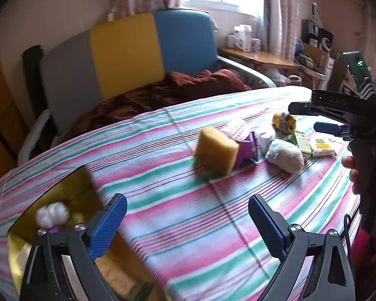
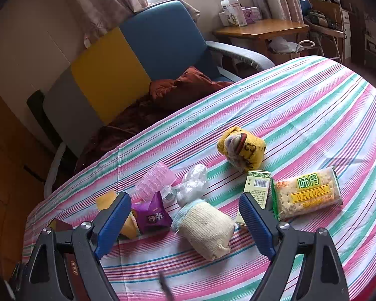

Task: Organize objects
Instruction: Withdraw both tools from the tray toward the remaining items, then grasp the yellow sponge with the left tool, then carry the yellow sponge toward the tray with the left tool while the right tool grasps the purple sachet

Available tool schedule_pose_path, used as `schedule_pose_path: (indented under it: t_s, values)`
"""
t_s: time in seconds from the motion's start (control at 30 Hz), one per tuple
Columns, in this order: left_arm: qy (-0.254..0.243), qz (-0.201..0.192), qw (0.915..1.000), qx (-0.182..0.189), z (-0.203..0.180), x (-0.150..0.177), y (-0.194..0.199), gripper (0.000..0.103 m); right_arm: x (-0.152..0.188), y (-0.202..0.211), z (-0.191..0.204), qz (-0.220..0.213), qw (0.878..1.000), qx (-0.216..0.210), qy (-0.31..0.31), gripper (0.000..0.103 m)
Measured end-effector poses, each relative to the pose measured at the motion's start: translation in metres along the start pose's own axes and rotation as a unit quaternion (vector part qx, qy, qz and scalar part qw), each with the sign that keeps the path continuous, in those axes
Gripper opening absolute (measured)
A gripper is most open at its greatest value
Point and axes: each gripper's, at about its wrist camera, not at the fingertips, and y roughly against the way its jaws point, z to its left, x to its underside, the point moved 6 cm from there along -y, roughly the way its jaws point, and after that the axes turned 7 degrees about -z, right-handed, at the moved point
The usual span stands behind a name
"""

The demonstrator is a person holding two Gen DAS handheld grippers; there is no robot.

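Your left gripper (image 1: pixel 188 223) hung open and empty near the box (image 1: pixel 62 190); your right gripper (image 2: pixel 185 223), open, framed the sock (image 2: pixel 205 228), likely your next grab.

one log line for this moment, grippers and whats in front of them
left gripper: open, empty, over striped cloth | right gripper: open, above cream sock roll | gold box: holds cotton balls

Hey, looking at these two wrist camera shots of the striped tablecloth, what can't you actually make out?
- Gold box, left wrist view: blurred, and the open left claw covers its near part; the white fluffy lump inside is unidentifiable.
- Yellow sponge block, right wrist view: mostly hidden behind a finger of the open right claw.
- Green carton, right wrist view: print too small to read.
- Dark red item, right wrist view: covered by the claw.
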Motion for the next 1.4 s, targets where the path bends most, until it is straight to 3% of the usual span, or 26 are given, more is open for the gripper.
schedule_pose_path:
  t_s: [0.5,0.83,0.87,0.9,0.97,1.2,1.4]
  values:
    - [-0.103,0.029,0.9925,0.060,-0.035,-0.038,-0.097,0.103,0.003,-0.005,0.005,0.017,1.000,-0.026,-0.001,0.090]
    - [-0.087,0.052,0.9919,0.077,-0.034,-0.049,-0.143,0.103,0.006,-0.009,0.007,0.026,0.999,-0.017,0.013,0.090]
    - [-0.082,0.056,0.9915,0.084,-0.034,-0.048,-0.144,0.100,0.007,-0.010,0.007,0.027,0.999,-0.015,0.014,0.090]
    - [-0.074,0.059,0.9910,0.095,-0.034,-0.048,-0.145,0.083,0.007,-0.010,0.007,0.028,0.999,-0.015,0.014,0.090]
    - [-0.068,0.061,0.9905,0.103,-0.035,-0.046,-0.144,0.063,0.008,-0.011,0.007,0.029,0.999,-0.013,0.017,0.090]
    - [-0.050,0.057,0.9916,0.104,-0.031,-0.037,-0.111,0.059,0.014,-0.013,0.017,0.038,0.998,-0.024,0.038,0.090]
    - [0.003,0.050,0.9939,0.099,-0.014,-0.024,-0.060,0.059,0.028,-0.022,0.041,0.064,0.993,-0.045,0.089,0.089]
